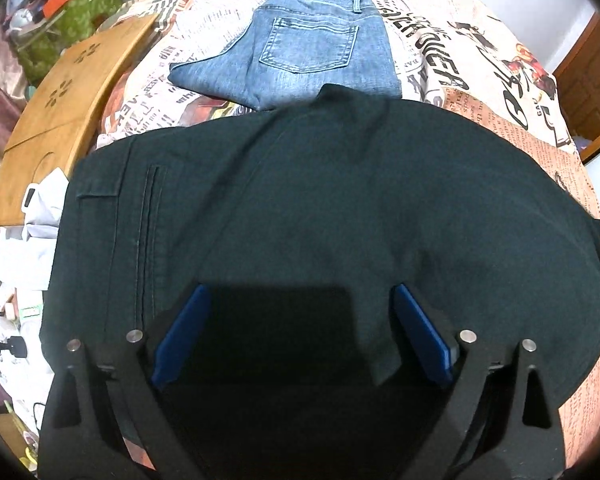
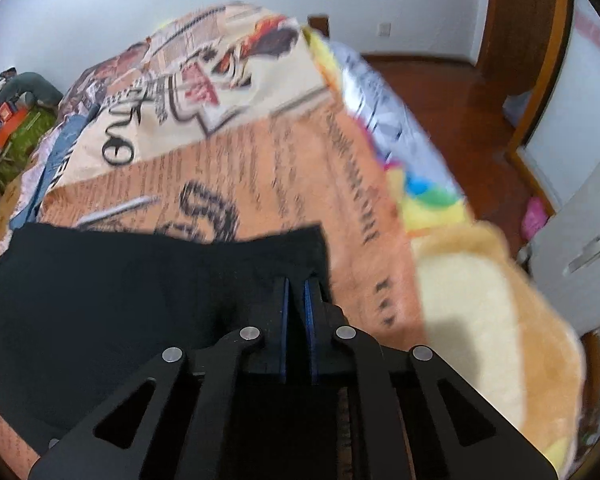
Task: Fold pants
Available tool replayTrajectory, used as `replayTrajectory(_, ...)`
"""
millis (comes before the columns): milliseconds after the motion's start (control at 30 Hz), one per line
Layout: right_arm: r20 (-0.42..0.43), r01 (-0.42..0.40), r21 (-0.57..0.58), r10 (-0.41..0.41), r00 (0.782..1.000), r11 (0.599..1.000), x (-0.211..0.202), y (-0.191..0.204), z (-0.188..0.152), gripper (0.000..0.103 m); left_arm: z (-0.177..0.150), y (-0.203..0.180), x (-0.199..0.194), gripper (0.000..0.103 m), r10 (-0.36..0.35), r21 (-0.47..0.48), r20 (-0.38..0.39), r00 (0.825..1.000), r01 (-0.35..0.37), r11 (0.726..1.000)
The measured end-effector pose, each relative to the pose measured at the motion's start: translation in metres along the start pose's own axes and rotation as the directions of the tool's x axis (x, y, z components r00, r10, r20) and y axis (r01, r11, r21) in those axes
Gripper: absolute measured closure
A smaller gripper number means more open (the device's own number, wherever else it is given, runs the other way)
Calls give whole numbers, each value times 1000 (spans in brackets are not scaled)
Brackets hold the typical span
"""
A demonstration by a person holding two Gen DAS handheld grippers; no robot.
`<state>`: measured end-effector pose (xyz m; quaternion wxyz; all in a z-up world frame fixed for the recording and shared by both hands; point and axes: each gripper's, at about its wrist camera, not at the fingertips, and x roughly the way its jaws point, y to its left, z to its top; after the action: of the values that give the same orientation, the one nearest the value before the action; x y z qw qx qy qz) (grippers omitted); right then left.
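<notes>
The right gripper [image 2: 296, 292] is clenched on a corner of the black pants [image 1: 320, 208] — a fold beginning. The left gripper [image 1: 300, 320] hangs spread wide over the cloth; next it likely needs to pinch an edge.

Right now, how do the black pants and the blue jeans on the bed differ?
The black pants lie near, spread wide under the hand-held grippers; the blue jeans lie farther back, folded into a compact bundle. The black pants are being handled: the right hand-held gripper is shut at their corner and the left hand-held gripper stands open over them, while nothing touches the jeans. The jeans show pale pocket stitching; the black pants look plain. Both rest on the printed bedspread.
</notes>
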<state>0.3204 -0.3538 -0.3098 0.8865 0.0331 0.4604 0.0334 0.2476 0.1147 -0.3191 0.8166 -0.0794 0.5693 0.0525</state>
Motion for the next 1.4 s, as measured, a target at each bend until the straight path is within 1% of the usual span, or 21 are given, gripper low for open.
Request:
replayTrajectory(100, 30, 19, -1, -19, 999, 1000, -8, -2, 10, 97, -2, 1, -1, 8, -2, -6, -2, 1000, 2, 1000)
replayTrajectory(167, 41, 75, -38, -73, 996, 996, -9, 3, 12, 97, -4, 1, -3, 8, 3, -5, -2, 1000, -3, 1000)
replayTrajectory(233, 56, 163, -68, -160, 986, 984, -9, 6, 13, 97, -6, -1, -6, 8, 9, 4, -2, 1000, -9, 1000)
replayTrajectory(267, 41, 167, -63, -165, 985, 984, -9, 4, 13, 97, -7, -1, -7, 8, 14, 15, -2, 1000, -14, 1000)
replayTrajectory(333, 18, 134, -9, -134, 991, 991, -15, -5, 13, 97, -8, -4, -10, 8, 23, 33, -2, 1000, -23, 999)
replayTrajectory(400, 17, 97, 31, -98, 995, 995, -27, -12, 8, 96, -7, -7, -12, 8, 35, 52, -6, 999, -35, 998)
replayTrajectory(467, 15, 68, 57, -69, 998, 996, -41, -15, 0, 88, -5, -13, -16, 9, 41, 77, -6, 999, -41, 996)
replayTrajectory(533, 21, 22, 82, -23, 999, 996, -57, -16, -11, 64, -1, -20, -21, 9, 27, 103, -1, 1000, -26, 994)
replayTrajectory(633, 33, -21, 100, 18, 999, 995, -77, -12, -32, 51, 12, -36, -34, 9, -7, 134, 31, 999, 3, 991)
replayTrajectory(733, 11, -70, 151, 69, 998, 986, -89, -12, -53, 46, 28, -52, -43, 8, -64, 139, 52, 997, 56, 989)
replayTrajectory(767, 4, -94, 182, 95, 995, 979, -91, -14, -61, 45, 34, -58, -42, 8, -80, 133, 49, 996, 73, 988)
replayTrajectory(867, -13, -129, 234, 136, 991, 964, -94, -14, -77, 45, 42, -76, -33, 8, -111, 142, 14, 994, 108, 984)
replayTrajectory(1033, -51, -185, 271, 206, 977, 945, -87, -9, -102, 45, 37, -115, -10, 8, -78, 235, -55, 995, 89, 968)
replayTrajectory(1133, -59, -233, 319, 264, 963, 919, -78, -10, -111, 45, 29, -136, -9, 8, -83, 279, -50, 995, 94, 956)
replayTrajectory(1233, -58, -254, 374, 295, 954, 892, -66, -14, -113, 45, 25, -157, -11, 8, -96, 336, -69, 993, 114, 935)
replayTrajectory(1333, -54, -281, 437, 337, 940, 854, -54, -20, -116, 45, 18, -186, -11, 7, -83, 413, -59, 995, 100, 905)
replayTrajectory(1400, -45, -298, 466, 359, 932, 833, -48, -22, -118, 45, 17, -198, -11, 6, -79, 442, -53, 996, 94, 892)
